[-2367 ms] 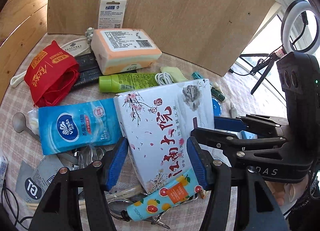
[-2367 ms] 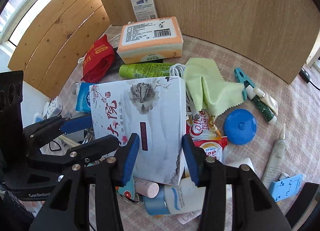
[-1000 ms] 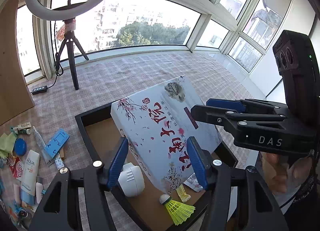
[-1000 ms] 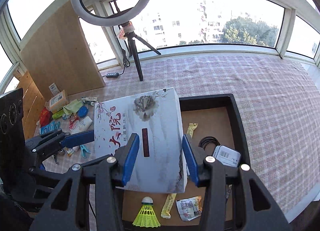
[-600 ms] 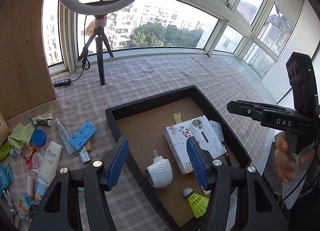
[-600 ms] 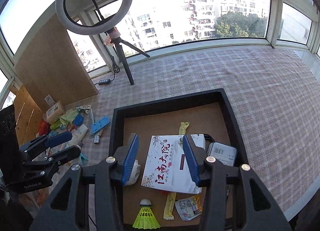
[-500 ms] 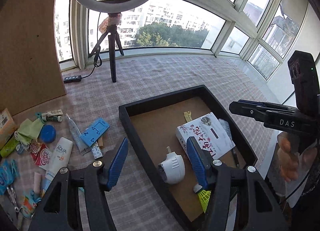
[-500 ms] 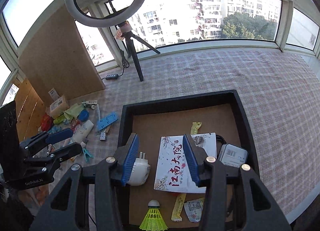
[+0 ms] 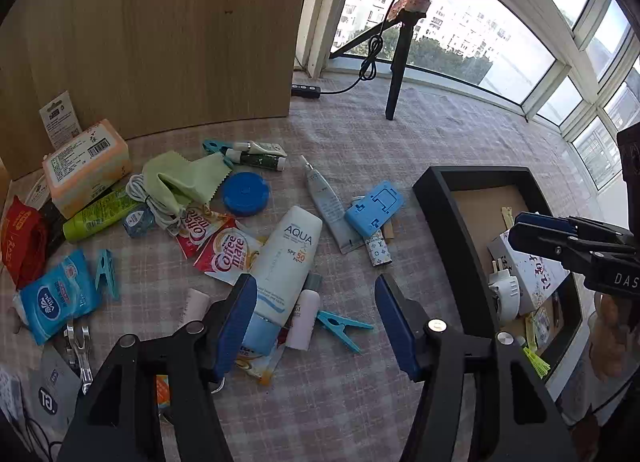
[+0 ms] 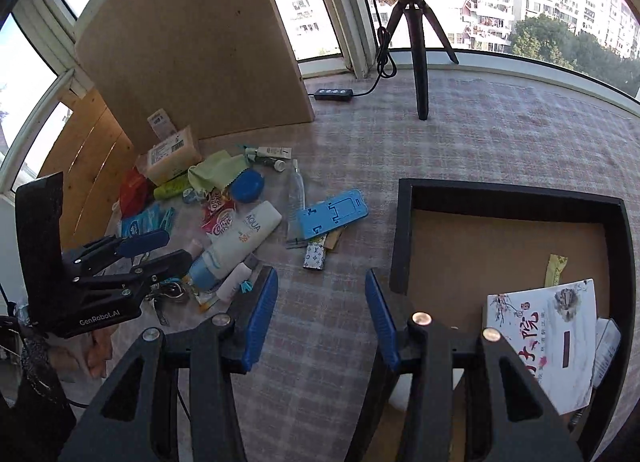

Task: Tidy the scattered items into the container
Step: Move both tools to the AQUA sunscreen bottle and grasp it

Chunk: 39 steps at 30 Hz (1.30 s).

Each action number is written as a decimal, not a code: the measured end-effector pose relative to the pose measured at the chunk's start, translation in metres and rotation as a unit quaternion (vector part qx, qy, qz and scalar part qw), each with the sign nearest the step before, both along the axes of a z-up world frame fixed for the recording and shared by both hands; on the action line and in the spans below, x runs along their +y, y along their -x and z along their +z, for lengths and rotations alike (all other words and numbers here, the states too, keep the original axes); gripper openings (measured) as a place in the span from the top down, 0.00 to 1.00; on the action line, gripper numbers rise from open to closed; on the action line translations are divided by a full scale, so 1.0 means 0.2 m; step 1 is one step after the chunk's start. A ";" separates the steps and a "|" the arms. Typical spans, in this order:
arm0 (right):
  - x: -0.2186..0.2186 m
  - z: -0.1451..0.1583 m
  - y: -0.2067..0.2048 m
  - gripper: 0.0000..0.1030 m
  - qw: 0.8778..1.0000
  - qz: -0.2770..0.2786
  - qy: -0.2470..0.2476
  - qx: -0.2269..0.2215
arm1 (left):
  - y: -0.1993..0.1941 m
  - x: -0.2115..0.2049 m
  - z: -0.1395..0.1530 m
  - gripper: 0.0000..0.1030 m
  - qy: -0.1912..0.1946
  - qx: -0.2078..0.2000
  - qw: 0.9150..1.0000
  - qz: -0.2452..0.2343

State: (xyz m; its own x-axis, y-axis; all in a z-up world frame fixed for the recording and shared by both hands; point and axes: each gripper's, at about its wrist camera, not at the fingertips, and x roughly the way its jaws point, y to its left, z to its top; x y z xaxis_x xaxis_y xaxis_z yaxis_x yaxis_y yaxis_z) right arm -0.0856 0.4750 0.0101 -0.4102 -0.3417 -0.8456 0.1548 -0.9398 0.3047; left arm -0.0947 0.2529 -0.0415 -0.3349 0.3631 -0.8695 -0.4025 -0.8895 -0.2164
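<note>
Released, white box [image 10: 548, 338] lies in black tray [image 10: 404, 238]; both grippers' fingers wide over clutter by sunscreen tube [image 9: 288, 258].

Black tray [image 10: 404, 238], brown liner: white floral box [image 10: 548, 342] lies flat inside, near corner. Left of tray, scattered on cloth: blue phone stand [image 9: 374, 208] nearest, then white AQUA tube [image 9: 286, 262], Coffee mate sachets [image 9: 224, 254], blue round case [image 9: 245, 194], green cloth [image 9: 180, 180].

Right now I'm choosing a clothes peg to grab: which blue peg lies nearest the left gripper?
The peg just ahead of the open left gripper, beside the pink tube.
</note>
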 end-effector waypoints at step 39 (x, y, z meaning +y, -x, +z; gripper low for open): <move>-0.55 -0.62 0.47 0.62 0.980 0.013 0.112 -0.161 | 0.09 0.00 -0.43 0.56 -0.039 -0.114 0.991 -0.056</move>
